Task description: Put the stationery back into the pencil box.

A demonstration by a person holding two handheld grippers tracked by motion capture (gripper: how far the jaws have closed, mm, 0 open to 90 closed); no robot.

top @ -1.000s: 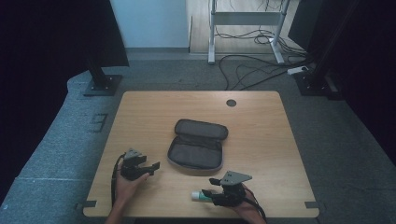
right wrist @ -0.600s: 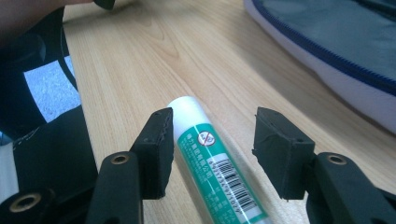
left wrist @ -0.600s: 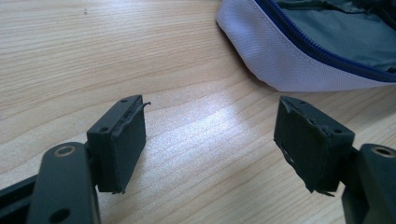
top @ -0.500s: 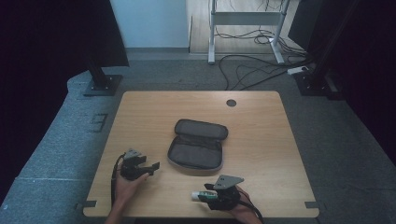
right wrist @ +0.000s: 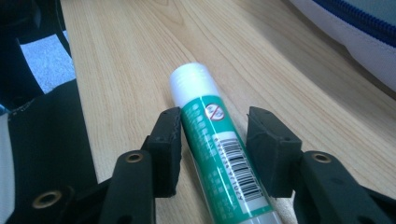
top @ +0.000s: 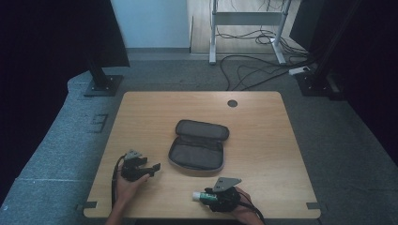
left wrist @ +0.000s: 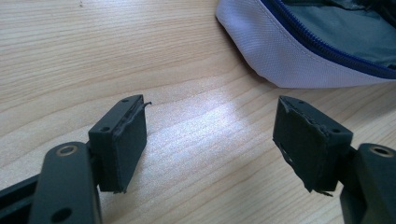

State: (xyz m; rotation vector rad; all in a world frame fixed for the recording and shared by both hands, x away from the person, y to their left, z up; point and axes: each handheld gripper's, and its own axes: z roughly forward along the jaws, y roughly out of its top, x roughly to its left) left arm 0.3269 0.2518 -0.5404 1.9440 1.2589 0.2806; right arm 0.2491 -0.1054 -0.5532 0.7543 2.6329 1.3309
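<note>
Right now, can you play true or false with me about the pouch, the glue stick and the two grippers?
1. The pouch is zipped shut. False: it lies open.
2. The glue stick lies between the right gripper's jaws. True.
3. The left gripper holds the pouch. False: its jaws are wide apart over bare table.
4. The glue stick is inside the pouch. False: it lies on the table.
5. The glue stick has a white cap. True.
</note>
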